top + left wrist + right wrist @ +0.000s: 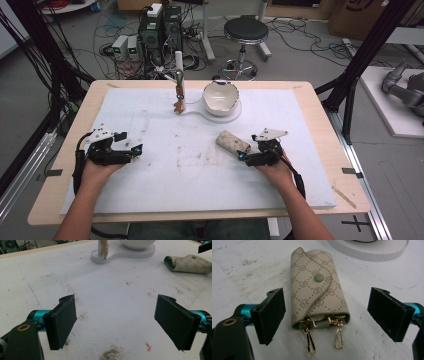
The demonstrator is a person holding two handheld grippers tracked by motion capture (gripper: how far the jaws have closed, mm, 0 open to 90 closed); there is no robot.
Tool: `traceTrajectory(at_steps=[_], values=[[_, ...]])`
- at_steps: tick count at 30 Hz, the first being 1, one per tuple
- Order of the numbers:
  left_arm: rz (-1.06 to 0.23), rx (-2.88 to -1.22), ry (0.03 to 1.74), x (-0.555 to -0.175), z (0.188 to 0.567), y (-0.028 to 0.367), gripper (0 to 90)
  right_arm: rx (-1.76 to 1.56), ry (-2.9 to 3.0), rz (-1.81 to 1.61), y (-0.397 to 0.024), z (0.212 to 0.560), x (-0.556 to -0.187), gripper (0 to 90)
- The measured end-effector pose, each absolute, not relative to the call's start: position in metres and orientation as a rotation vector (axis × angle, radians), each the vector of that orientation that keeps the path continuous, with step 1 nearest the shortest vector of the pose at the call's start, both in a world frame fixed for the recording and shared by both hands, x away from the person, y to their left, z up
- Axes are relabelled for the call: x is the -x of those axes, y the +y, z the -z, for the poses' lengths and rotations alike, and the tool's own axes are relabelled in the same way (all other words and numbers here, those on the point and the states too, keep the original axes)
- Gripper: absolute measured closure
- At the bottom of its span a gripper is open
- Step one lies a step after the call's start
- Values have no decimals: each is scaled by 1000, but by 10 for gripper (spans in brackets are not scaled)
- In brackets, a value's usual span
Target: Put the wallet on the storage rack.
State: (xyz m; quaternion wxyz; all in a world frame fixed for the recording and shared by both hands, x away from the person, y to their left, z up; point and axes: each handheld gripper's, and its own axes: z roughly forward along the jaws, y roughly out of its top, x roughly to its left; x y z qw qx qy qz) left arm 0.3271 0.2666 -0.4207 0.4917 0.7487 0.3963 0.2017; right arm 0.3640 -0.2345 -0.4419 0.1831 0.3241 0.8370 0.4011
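A beige patterned key pouch (pixel 317 293) with a green snap and gold clasps lies flat on the white mat (pixel 150 150). It sits right of centre in the high view as key pouch (pixel 232 141). My right gripper (pixel 246 155) is open just behind its clasp end, its jaws standing to either side of the pouch without touching it. My left gripper (pixel 134 147) rests open at the mat's left side with only bare mat between its jaws. From the left gripper view the pouch (pixel 190 264) lies far off to the right.
A white bowl (pixel 220 96) sits on a white base (pixel 231 113) at the back centre. A short post with a hanging brown piece (pixel 179 95) rises from that base. Table edges lie left and right; a stool (pixel 245 32) and cables lie beyond.
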Motion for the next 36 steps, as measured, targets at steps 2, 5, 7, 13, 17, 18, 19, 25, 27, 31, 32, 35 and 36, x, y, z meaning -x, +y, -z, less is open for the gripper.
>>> traceTrajectory(at_steps=[2, 5, 7, 13, 17, 18, 19, 25, 27, 31, 32, 35, 36], values=[[-488, -1817, 962, -326, 421, 267, 178, -912, 2372, -1127, -233, 443, -366, 151], [-486, -1818, 963, -325, 422, 268, 178, -907, 2385, -1121, -230, 445, -369, 150], [-485, -1819, 965, -324, 422, 268, 178, -921, 2410, -1105, -228, 445, -371, 150], [-484, -1815, 970, -323, 423, 270, 178, -911, 2446, -1073, -222, 449, -374, 151], [-483, -1817, 970, -323, 423, 271, 178, -923, 2469, -1029, -219, 451, -375, 151], [-483, -1818, 970, -323, 423, 270, 178, -930, 2480, -1016, -218, 451, -376, 152], [-481, -1818, 970, -323, 423, 270, 178, -926, 2494, -998, -217, 452, -377, 156], [-476, -1826, 969, -323, 425, 268, 178, -929, 2519, -992, -217, 452, -378, 235], [-474, -1827, 968, -323, 425, 267, 178, -930, 2514, -996, -218, 451, -377, 307], [-472, -1827, 966, -324, 424, 267, 178, -933, 2518, -991, -220, 450, -377, 346], [-473, -1830, 965, -324, 424, 267, 178, -937, 2518, -993, -220, 449, -377, 352], [-469, -1825, 968, -324, 425, 266, 178, -932, 2520, -977, -221, 448, -376, 360], [-467, -1826, 966, -325, 425, 266, 178, -932, 2520, -971, -221, 447, -376, 362]])
